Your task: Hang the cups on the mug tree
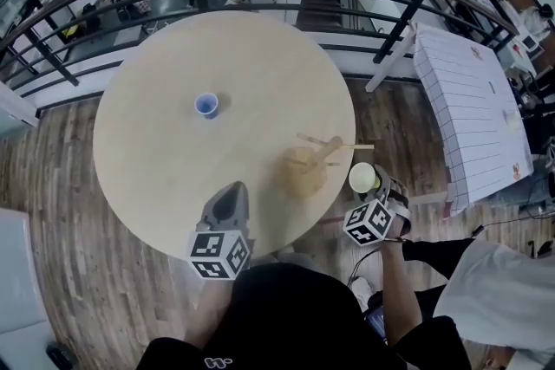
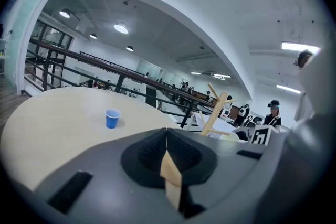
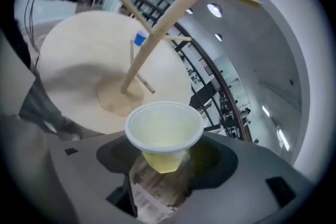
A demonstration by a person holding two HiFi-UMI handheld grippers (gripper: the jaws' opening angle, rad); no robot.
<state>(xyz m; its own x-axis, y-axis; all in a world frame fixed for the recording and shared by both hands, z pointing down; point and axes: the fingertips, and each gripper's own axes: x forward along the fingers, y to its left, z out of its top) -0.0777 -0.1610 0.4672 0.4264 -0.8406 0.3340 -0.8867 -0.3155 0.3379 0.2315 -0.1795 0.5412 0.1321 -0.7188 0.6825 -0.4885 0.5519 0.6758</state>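
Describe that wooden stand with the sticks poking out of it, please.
The stand is pale, bare wood: a round flat base, one slim post, and thin pegs slanting out at different heights. It stands on the round table, near the person's edge, to their right. Every peg is empty. A yellow cup is held close by, apparently not touching it.

A blue cup [image 1: 206, 105], a yellow cup [image 1: 362, 178] with a white rim, a light tan mug tree [image 1: 316, 157], a pale beige table [image 1: 156, 160], a brown plank floor [image 1: 52, 186].
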